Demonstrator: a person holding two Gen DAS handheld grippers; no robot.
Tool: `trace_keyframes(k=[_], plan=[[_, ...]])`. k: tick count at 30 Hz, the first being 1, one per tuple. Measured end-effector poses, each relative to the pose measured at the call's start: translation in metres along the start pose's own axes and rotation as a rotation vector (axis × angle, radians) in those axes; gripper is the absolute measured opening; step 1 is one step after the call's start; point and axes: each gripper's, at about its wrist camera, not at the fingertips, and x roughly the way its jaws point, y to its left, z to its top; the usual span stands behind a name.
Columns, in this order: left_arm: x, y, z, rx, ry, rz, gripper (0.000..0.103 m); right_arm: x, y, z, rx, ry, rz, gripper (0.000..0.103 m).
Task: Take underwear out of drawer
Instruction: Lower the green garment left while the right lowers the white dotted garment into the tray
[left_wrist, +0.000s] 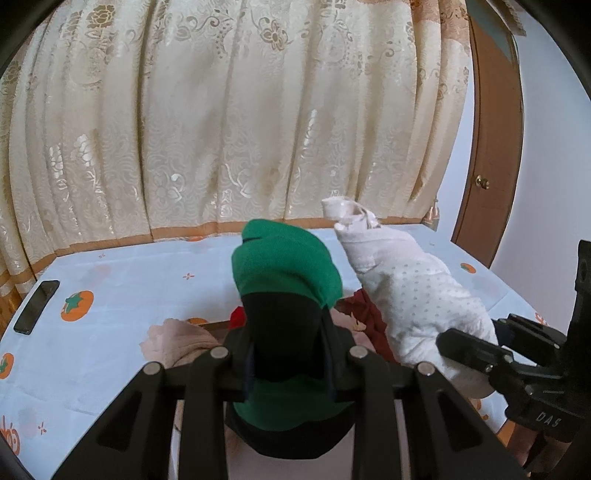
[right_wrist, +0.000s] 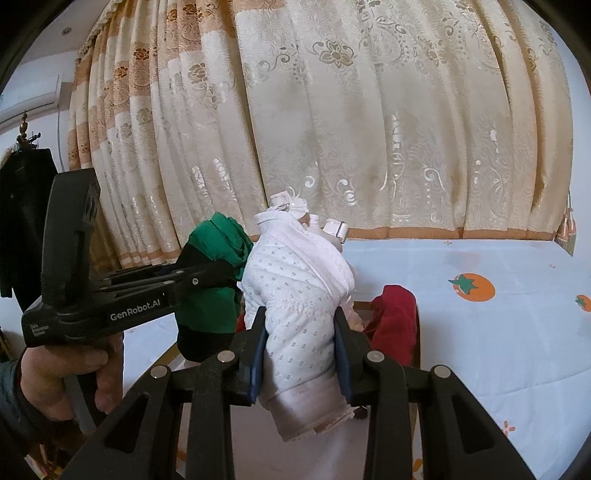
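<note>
We hold one piece in each hand-held gripper. The left hand-held gripper (left_wrist: 291, 354) is closed on a rolled green and black garment (left_wrist: 286, 262), which stands up in the middle of the left wrist view. The right hand-held gripper (right_wrist: 301, 354) is closed on a white dotted padded garment (right_wrist: 295, 280), in the centre of the right wrist view. Both pieces are lifted above the light cloth with orange fruit prints (right_wrist: 498, 332).

Below them, low in the centre of both views, a wooden edge (right_wrist: 364, 304) shows with a red garment (right_wrist: 395, 317) and a pale pink one (left_wrist: 177, 339) beside it; we judge this is the drawer, but we cannot see it whole. So two pieces look already taken out, and we think at least the red and pink ones are left, and the held ones still need a place to lie.
</note>
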Motion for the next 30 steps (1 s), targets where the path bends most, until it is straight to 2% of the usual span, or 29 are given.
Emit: trace_keyframes(k=[8,30], plan=[[0.018,0.004,0.002,-0.044,0.072,-0.024,0.026,0.012,-0.005,0.007,0.025,0.023,-0.026,0.035],[0.046,-0.002,0.003,-0.026,0.149,-0.016,0.026,0.039,-0.015,0.011,0.043,0.107,-0.07,0.035]])
